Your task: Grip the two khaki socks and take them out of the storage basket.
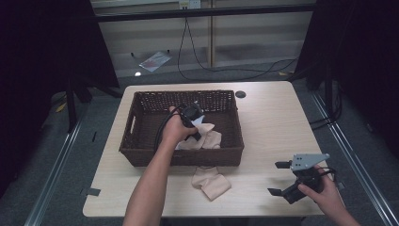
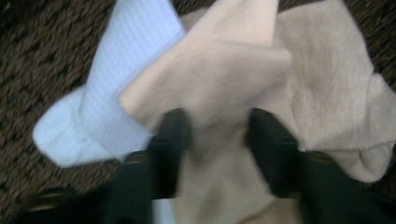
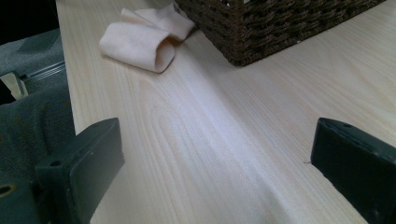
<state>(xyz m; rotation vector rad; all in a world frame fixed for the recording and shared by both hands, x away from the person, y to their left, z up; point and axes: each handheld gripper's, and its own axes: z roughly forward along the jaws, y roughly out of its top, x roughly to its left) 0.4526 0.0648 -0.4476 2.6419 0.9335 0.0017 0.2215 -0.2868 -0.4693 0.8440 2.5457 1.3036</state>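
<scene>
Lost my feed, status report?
Left gripper in basket, jaws around beige sock. Right gripper open over table. Second beige sock outside the basket.

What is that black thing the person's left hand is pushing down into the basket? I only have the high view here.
Observer: That is the left hand-held gripper. In its own view its jaws straddle a fold of a beige sock and are not closed on it.
Operator: Is anything else lying under there?
Observer: Yes, a white ribbed sock lies partly under the beige one on the wicker basket's floor.
Operator: And the sock on the table?
Observer: The right gripper view shows that folded beige sock resting against the basket's outer wall, near the table's front edge.
Operator: The other gripper?
Observer: The right hand-held gripper is open, with bare tabletop between its jaws.
</scene>
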